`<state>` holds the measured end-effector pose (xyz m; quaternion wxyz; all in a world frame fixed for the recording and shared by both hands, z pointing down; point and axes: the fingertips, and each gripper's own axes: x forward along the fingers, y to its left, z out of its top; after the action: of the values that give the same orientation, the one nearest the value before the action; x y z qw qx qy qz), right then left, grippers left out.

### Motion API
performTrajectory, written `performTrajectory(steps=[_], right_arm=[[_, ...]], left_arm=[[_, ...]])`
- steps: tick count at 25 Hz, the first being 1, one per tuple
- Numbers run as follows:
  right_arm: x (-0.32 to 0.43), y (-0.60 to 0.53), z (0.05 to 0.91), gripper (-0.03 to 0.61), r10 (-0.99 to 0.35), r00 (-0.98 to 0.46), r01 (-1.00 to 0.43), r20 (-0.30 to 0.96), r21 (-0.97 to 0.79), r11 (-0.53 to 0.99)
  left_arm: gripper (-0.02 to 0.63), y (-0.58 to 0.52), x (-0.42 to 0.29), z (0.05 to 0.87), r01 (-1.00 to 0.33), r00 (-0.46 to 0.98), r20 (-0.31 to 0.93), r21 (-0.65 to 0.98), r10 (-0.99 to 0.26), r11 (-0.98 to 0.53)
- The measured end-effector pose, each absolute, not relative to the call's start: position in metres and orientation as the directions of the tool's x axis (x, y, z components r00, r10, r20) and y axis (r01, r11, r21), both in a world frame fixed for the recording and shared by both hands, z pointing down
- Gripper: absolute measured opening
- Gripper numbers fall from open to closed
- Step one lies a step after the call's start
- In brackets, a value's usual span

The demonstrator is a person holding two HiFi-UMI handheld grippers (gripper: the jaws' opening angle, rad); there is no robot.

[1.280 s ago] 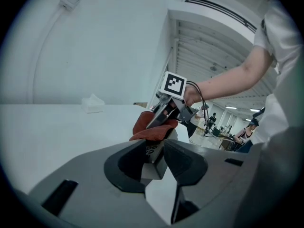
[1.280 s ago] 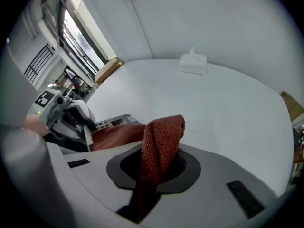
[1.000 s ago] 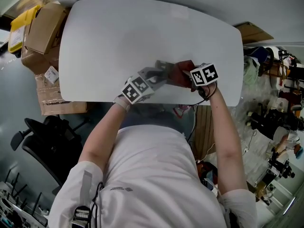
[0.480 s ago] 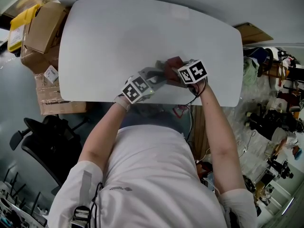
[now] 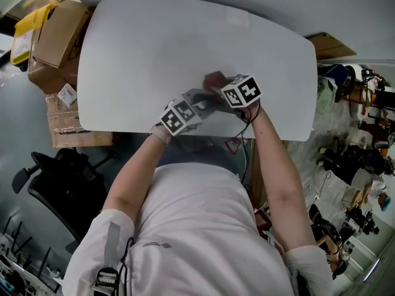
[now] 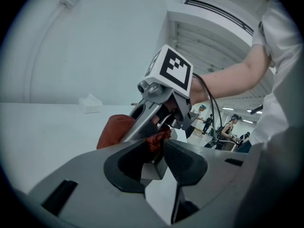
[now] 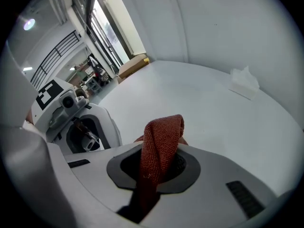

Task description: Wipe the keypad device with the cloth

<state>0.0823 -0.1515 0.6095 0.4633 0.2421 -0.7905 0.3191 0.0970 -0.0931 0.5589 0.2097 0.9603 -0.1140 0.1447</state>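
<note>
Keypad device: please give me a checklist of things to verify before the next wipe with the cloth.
1. Cloth clamped in the right gripper jaws: ok.
2. Keypad device held between the left gripper jaws: ok.
3. Cloth touching the device: cannot tell.
4. Keypad side facing the cloth: cannot tell.
5. White tissue on the table far from the work: ok.

The left tongs (image 6: 159, 146) hide the keypad device (image 6: 152, 169), bar what seems its grey corner.
</note>
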Motion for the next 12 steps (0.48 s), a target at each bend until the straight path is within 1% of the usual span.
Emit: performTrajectory(steps=[7, 10, 12], right_arm=[[0.0798, -0.1534, 0.6017, 0.058, -0.124, -0.472, -0.684, 0.873, -0.274, 0.677], [0.0831, -0.1535, 0.6062, 0.058, -0.105, -0.468, -0.695, 0.877, -0.293, 0.656], [0.0881, -0.1542, 0.6077, 0.058, -0.101, -0.445, -0.702, 0.890, -0.276, 0.657]], left_arm=[[0.120, -0.0929, 0.0970, 0.5551, -0.282, 0.933, 0.320, 0.367, -0.164, -0.886], [0.120, -0.0937, 0.0963, 0.5552, -0.284, 0.932, 0.322, 0.368, -0.165, -0.885], [0.120, -0.0938, 0.0960, 0.5561, -0.288, 0.931, 0.324, 0.368, -0.168, -0.884]])
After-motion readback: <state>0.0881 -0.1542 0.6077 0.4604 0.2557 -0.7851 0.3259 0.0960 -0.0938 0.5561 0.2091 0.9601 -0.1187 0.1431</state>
